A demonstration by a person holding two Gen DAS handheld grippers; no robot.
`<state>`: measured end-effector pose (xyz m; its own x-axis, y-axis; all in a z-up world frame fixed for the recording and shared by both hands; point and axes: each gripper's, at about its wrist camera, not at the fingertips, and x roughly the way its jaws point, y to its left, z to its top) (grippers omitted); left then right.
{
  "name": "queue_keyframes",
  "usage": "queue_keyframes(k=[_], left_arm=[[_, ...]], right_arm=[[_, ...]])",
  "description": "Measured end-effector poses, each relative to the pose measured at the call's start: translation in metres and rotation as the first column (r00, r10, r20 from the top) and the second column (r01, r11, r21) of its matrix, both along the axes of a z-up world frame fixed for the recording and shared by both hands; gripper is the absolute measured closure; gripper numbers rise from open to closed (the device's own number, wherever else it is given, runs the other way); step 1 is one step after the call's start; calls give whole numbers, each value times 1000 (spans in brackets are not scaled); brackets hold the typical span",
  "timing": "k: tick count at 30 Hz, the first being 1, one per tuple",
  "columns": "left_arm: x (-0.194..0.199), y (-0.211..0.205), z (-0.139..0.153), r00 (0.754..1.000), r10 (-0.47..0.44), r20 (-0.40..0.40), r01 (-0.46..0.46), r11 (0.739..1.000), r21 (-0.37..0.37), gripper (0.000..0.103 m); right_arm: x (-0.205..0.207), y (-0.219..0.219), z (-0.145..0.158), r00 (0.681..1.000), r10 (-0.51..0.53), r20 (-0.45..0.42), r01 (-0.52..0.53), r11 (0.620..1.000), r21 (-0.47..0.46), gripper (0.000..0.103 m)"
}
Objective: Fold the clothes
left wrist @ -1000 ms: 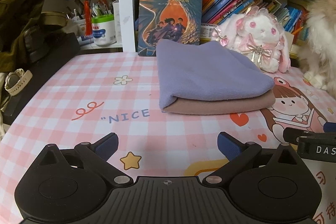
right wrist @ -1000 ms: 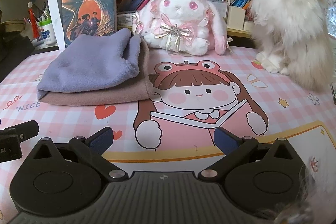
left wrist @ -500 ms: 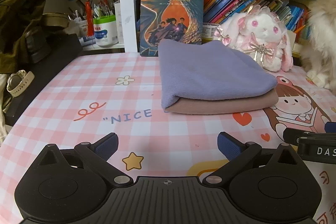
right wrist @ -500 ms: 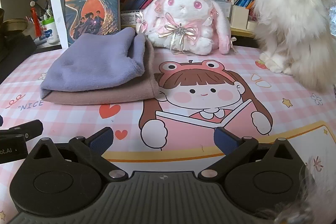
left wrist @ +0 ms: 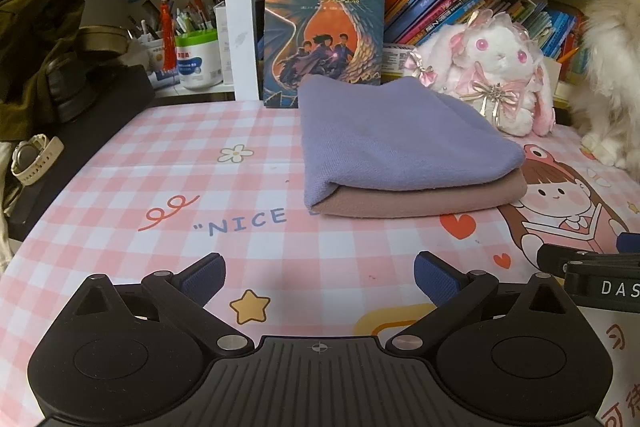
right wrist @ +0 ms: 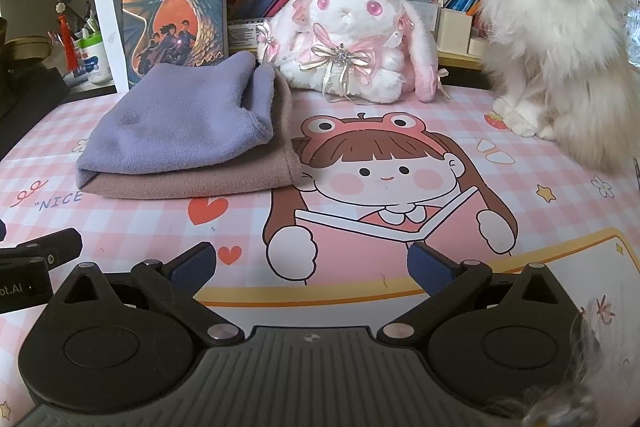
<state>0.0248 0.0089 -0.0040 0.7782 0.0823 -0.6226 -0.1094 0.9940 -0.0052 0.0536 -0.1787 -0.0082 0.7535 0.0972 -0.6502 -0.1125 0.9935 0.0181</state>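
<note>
- A folded purple cloth [left wrist: 400,143] lies on top of a folded dusty-pink cloth [left wrist: 432,201]; the stack sits on the far middle of the table [left wrist: 132,195], which has a pink checked cover.
- The left claw [left wrist: 318,277] hangs over the near edge with its fingers spread wide and nothing between them; the stack lies ahead and slightly right, well apart.
- The right claw [right wrist: 310,265] is likewise spread and empty; here the stack [right wrist: 180,131] lies ahead to the left.
- Just behind the stack stand a book [left wrist: 324,23] and a plush rabbit [right wrist: 352,35].
- Only the right view shows the whole fluffy cat [right wrist: 560,39] sitting at far right; only the left view shows a wristwatch [left wrist: 34,159] at the left edge.
</note>
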Motion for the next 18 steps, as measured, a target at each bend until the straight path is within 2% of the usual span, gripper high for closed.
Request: queue_keyframes(k=[18], left_arm=[[-1,1,0,1000,2,0,-2,1000,-3,1]], right_arm=[[-1,2,0,1000,2,-3,-2,1000,-3,0]])
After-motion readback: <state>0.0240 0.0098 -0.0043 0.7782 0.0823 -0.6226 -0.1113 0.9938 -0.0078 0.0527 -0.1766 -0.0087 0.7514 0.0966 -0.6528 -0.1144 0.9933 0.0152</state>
